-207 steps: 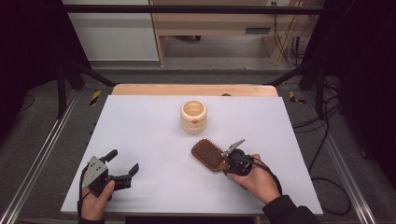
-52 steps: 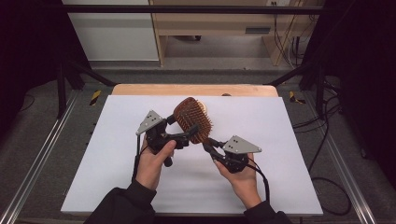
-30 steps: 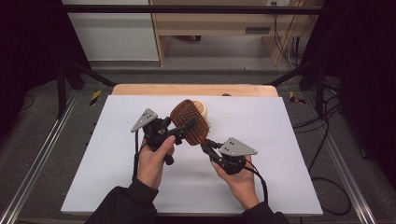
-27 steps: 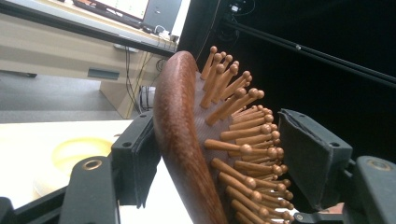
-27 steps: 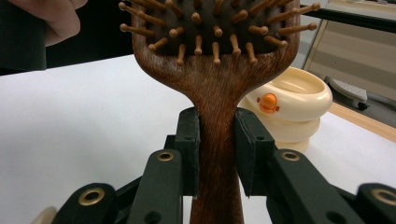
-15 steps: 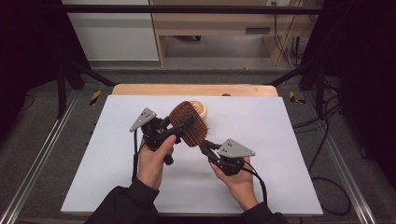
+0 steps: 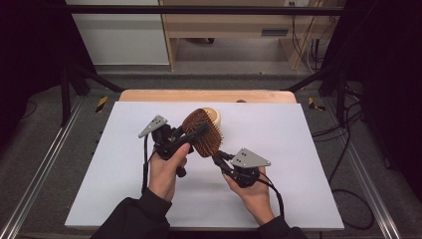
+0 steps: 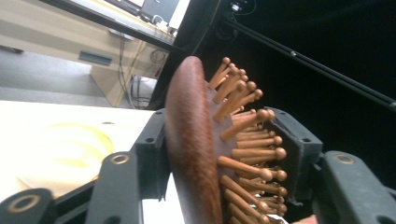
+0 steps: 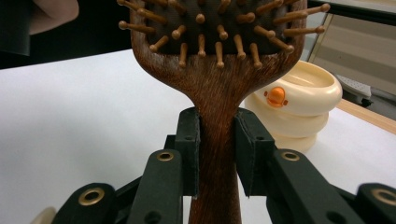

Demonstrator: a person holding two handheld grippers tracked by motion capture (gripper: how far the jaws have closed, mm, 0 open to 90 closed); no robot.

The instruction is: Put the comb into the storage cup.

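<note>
Two hand-held grippers share one wooden hairbrush (image 7: 203, 132), which we hold up in the air over the middle of the white surface (image 7: 308, 149), nearer its far edge than its near one. Our left hand-held gripper (image 7: 185, 137) has just been closing its jaws, and in the left gripper view they clamp the brush head (image 8: 196, 154) from both sides: one pad lies against the smooth wooden back, the other presses on the tips of the wooden bristles (image 8: 247, 154). Our right hand-held gripper (image 7: 219, 157) grips the brush handle (image 9: 217, 154) just below the head, with both black pads flat against the wood on either side. The handle stands upright between those jaws in the right gripper view, and the bristle side faces that camera. Behind the brush, close to the far edge of the surface, sits a cream ringed container (image 9: 299, 109) with a small orange figure (image 9: 276, 96) on its side.
</note>
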